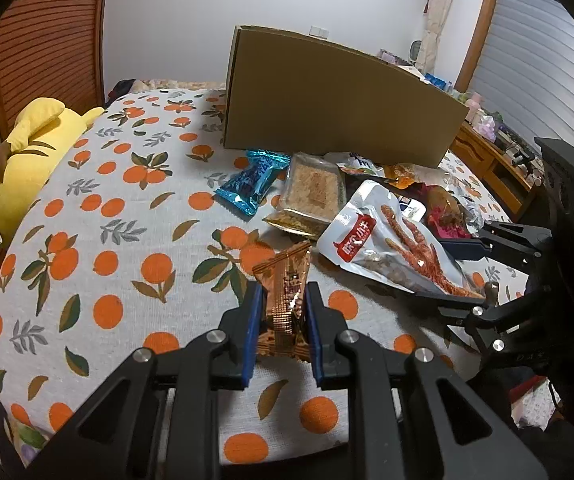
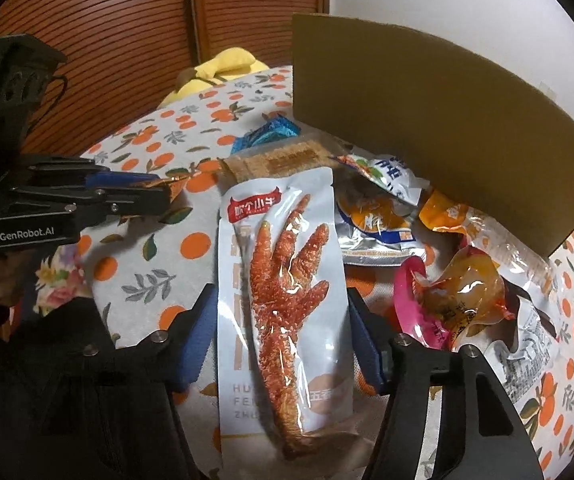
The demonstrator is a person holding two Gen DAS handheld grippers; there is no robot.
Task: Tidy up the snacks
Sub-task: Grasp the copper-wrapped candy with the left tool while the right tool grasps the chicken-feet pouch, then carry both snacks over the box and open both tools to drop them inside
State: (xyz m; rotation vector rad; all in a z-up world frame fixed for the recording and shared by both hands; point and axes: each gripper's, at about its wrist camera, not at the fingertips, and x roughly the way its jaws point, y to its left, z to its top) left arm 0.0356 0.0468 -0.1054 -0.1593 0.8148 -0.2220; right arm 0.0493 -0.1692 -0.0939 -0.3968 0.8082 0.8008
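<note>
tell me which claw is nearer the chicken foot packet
Right. The right claw straddles the chicken foot packet; the left claw, shut on a copper wrapper, sits off to its side.

Copper wrapper [image 1: 287,300]: small, shiny foil snack, upright, its top edge crimped, standing above the orange-print sheet [image 1: 127,240].

White pouch [image 2: 283,300]: long, clear-windowed, showing a red chicken foot, with a red label at its upper left; lies flat on the sheet, lengthwise.

Blue wrapper [image 1: 253,182]: glossy, tilted, lying near the foot of the cardboard box [image 1: 339,100].

Clear tray pack [image 1: 313,196]: holds a tan crumbly slab, just beside the blue wrapper.

Remaining snacks (text too blurred to read): a heap of orange, pink and white packets [image 2: 427,248] beside the pouch, against the box front.

Box: plain brown, upright, behind all the snacks.
</note>
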